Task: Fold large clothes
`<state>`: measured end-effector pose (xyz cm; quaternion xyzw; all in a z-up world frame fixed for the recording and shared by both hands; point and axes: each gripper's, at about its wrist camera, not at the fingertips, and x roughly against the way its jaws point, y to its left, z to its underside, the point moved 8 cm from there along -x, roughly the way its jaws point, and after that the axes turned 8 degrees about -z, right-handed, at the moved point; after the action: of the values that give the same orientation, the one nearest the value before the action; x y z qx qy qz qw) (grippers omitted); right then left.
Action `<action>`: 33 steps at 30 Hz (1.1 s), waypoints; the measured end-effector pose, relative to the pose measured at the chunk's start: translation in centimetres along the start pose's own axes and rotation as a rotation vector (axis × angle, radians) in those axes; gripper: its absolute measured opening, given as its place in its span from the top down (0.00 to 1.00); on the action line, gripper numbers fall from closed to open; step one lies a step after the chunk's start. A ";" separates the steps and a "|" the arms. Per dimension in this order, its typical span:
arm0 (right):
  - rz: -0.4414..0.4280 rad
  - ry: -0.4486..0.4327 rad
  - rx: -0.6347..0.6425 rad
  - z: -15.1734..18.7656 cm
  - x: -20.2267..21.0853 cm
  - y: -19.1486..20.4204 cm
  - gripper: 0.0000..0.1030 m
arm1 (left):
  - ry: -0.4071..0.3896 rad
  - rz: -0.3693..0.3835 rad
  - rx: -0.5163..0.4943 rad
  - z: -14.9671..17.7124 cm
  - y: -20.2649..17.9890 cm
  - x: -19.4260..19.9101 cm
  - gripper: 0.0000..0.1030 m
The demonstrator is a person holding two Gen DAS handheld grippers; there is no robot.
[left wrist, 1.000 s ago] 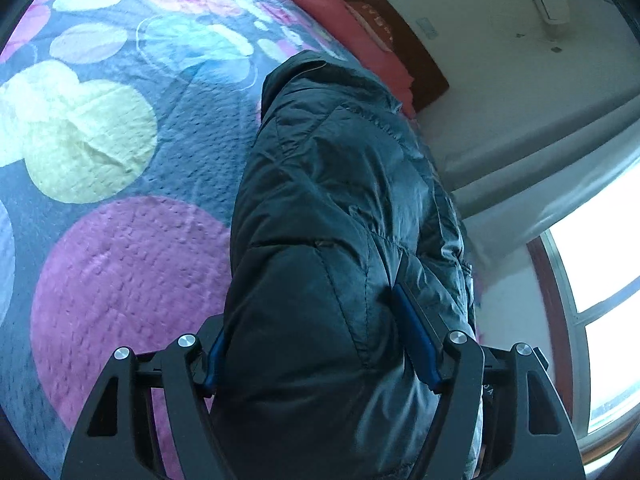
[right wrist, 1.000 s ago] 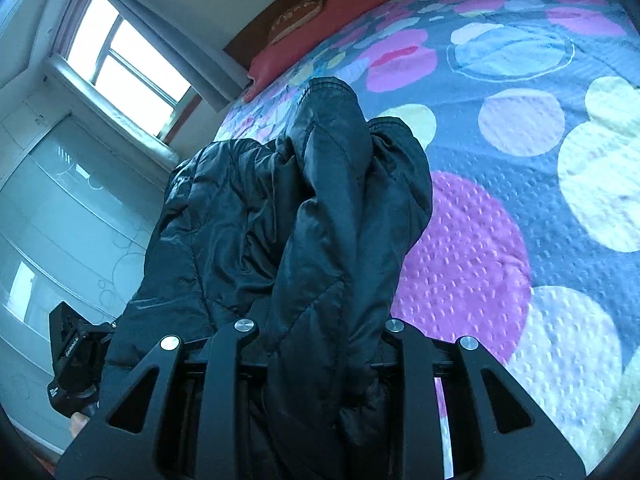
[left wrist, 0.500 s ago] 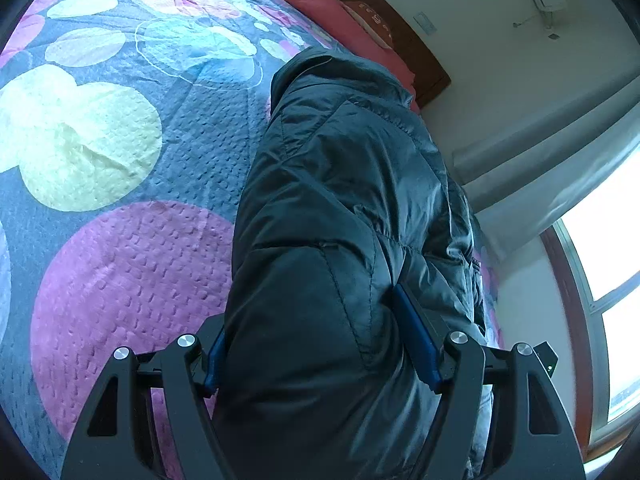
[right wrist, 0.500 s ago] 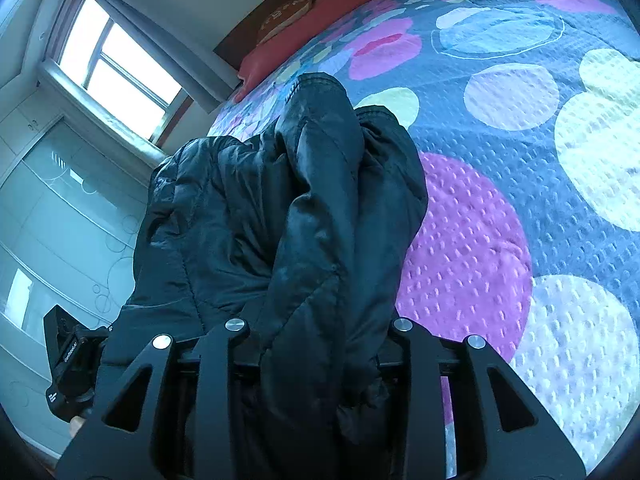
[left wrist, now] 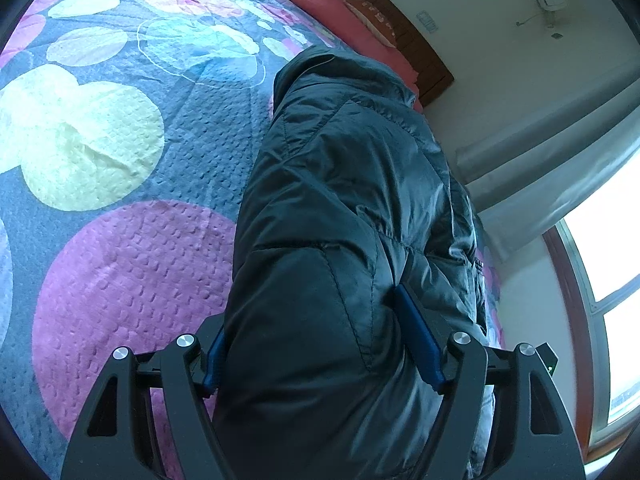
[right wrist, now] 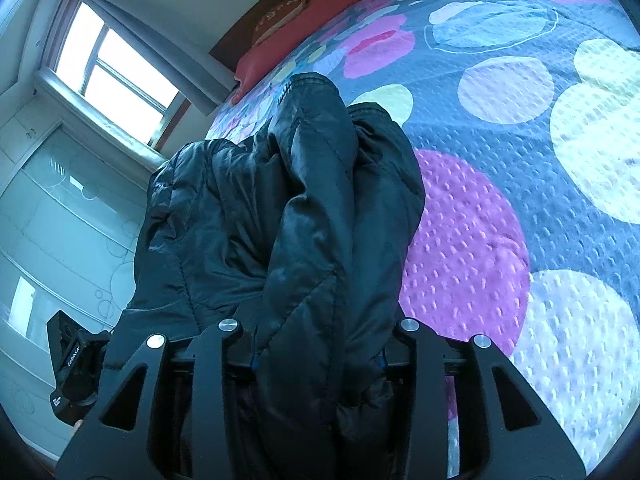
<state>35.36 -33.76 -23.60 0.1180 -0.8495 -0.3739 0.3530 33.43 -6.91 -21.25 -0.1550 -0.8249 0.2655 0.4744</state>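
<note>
A dark quilted puffer jacket [left wrist: 344, 208] is held up over the bed, its far end resting on the bedspread. My left gripper [left wrist: 320, 344] is shut on a thick bunch of the jacket; a blue pad [left wrist: 418, 336] presses into the fabric on the right. In the right wrist view the jacket [right wrist: 312, 208] hangs in folds, and my right gripper [right wrist: 316, 356] is shut on a bunched part of it. The other gripper's body [right wrist: 72, 368] shows at the lower left, behind the jacket.
The bedspread [left wrist: 100, 152] is grey with large coloured circles and also shows in the right wrist view [right wrist: 520, 160]. A red pillow [left wrist: 332, 4] and a wooden headboard [left wrist: 404, 28] lie at the far end. A window [right wrist: 112, 64] and a glass-door wardrobe [right wrist: 60, 216] stand beside the bed.
Both grippers have kept their hold and shifted slightly, so that more of the bed and window side shows. The jacket hangs much as before.
</note>
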 end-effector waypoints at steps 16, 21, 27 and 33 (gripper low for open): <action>0.001 -0.003 -0.026 -0.2 0.4 -0.3 0.53 | -0.037 -0.082 -0.069 -0.1 -0.6 0.7 0.24; -0.002 -0.008 -0.028 -0.3 0.9 -0.6 0.48 | -0.027 -0.076 -0.075 -0.3 -0.7 1.1 0.23; 0.006 -0.008 -0.007 -1.1 2.6 -0.5 0.42 | -0.016 -0.028 -0.060 -1.4 -0.5 3.3 0.24; 0.007 -0.031 -0.018 -4.6 2.6 -0.5 0.34 | -0.041 -0.011 -0.059 -4.8 -1.0 3.2 0.23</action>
<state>36.57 -37.87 -20.44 0.1061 -0.8518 -0.3821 0.3422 36.00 -4.65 -16.48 -0.1589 -0.8428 0.2416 0.4539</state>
